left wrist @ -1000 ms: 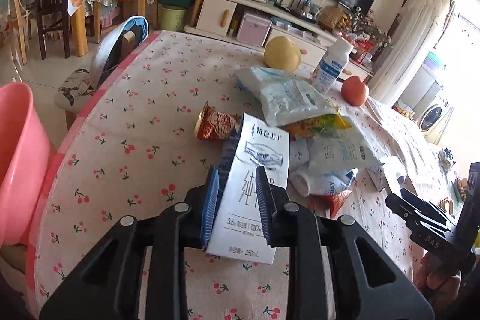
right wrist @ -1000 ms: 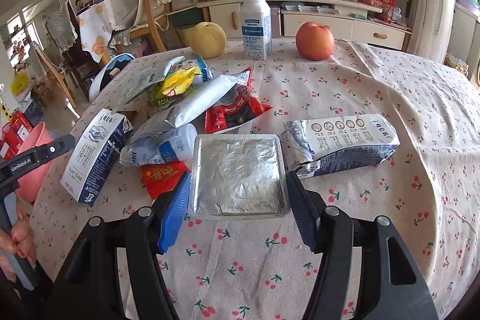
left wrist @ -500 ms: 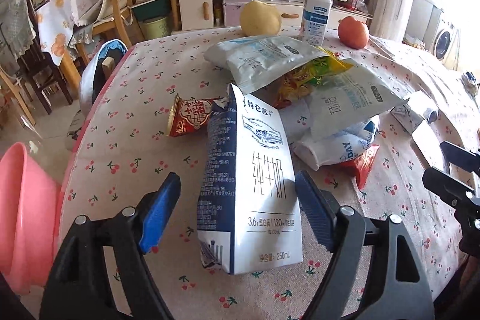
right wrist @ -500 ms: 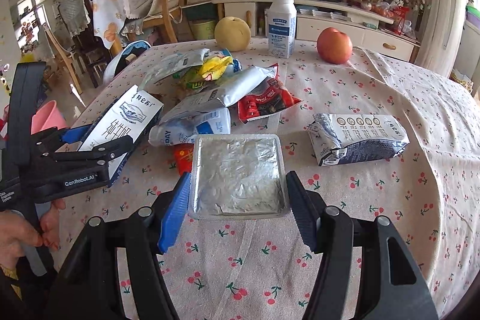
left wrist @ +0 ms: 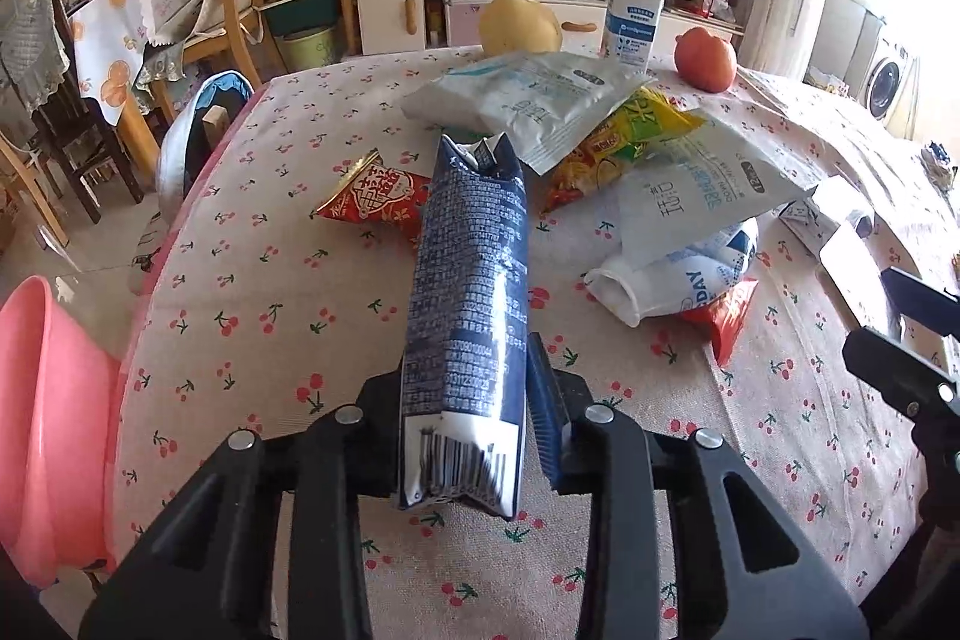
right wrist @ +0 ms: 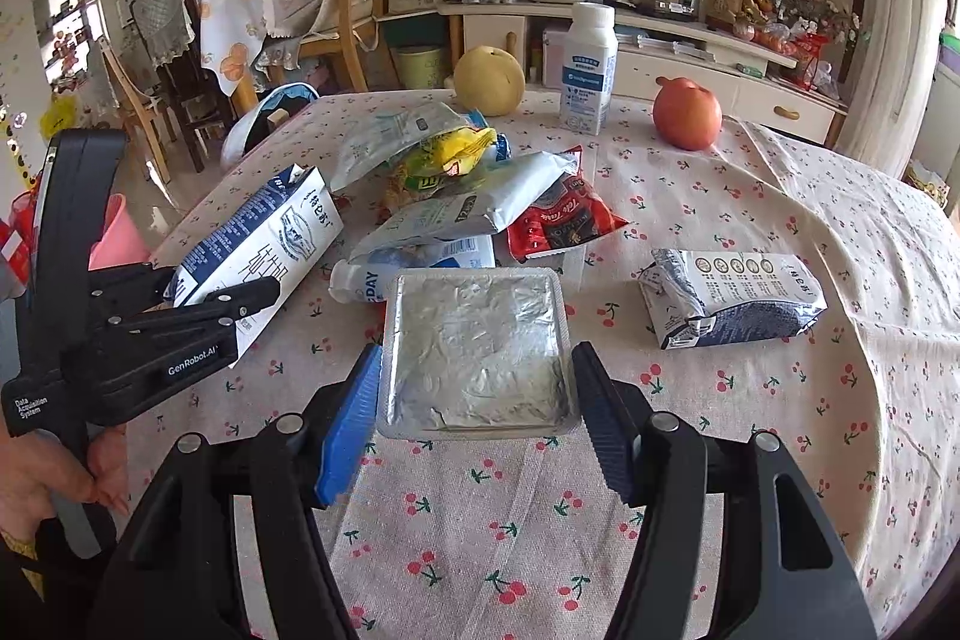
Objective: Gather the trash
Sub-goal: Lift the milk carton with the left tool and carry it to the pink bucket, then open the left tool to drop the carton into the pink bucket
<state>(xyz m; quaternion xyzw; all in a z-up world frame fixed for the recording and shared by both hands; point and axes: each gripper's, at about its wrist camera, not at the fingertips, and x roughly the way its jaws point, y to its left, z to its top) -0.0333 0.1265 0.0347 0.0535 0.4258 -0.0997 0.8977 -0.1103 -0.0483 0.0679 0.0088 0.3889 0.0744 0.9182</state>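
Above cherry cloth (left wrist: 252,280), left tool (left wrist: 465,403) clamps milk carton (left wrist: 468,292); right tool (right wrist: 477,400) grips foil tray (right wrist: 474,352), level.

1. The left gripper (left wrist: 465,418), whose jaws stood wide apart around the milk carton (left wrist: 468,316) half a second ago, has closed and now clamps it near its base.
2. The carton has turned: its white front faced the left wrist camera before, and now its dark blue printed side does.
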